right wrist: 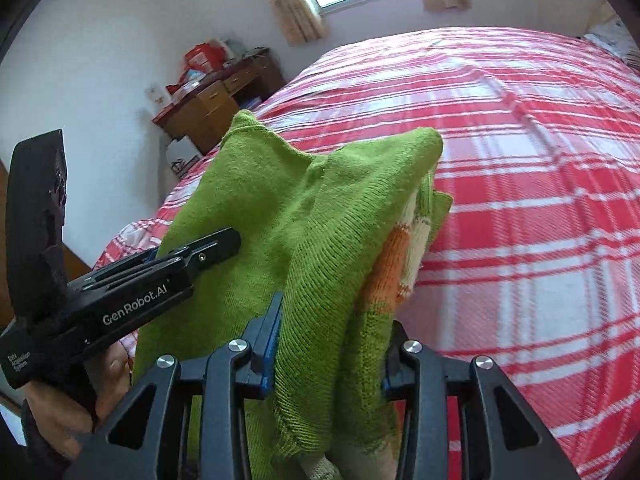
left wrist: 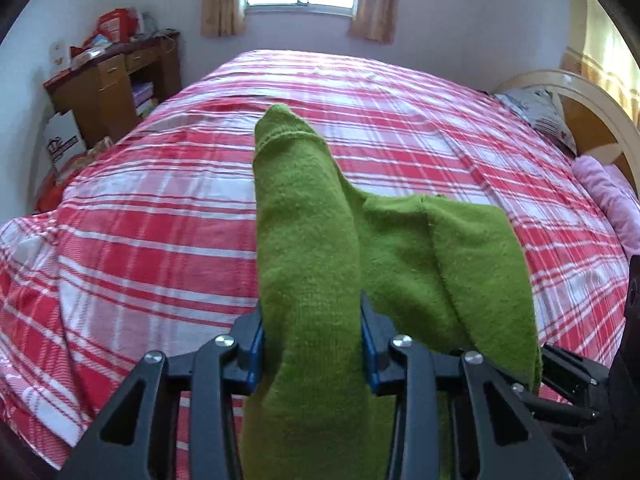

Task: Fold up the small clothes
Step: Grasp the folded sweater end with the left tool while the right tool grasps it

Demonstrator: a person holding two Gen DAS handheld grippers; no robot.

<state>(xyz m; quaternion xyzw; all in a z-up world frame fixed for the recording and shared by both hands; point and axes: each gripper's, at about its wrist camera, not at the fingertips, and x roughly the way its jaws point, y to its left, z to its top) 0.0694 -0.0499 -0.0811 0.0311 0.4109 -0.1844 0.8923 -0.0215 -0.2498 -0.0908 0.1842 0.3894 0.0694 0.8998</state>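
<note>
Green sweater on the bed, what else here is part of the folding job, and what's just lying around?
In the job: green knit sweater, left gripper, right gripper, plaid bedspread.
Lying about: wooden desk, cardboard box, pink blanket, pillow.

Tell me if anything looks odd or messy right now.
The green knit sweater is bunched unevenly, lifted off the red plaid bed by the left tool and right tool, its orange-and-cream patch crumpled inside. Nothing looks damaged.
</note>
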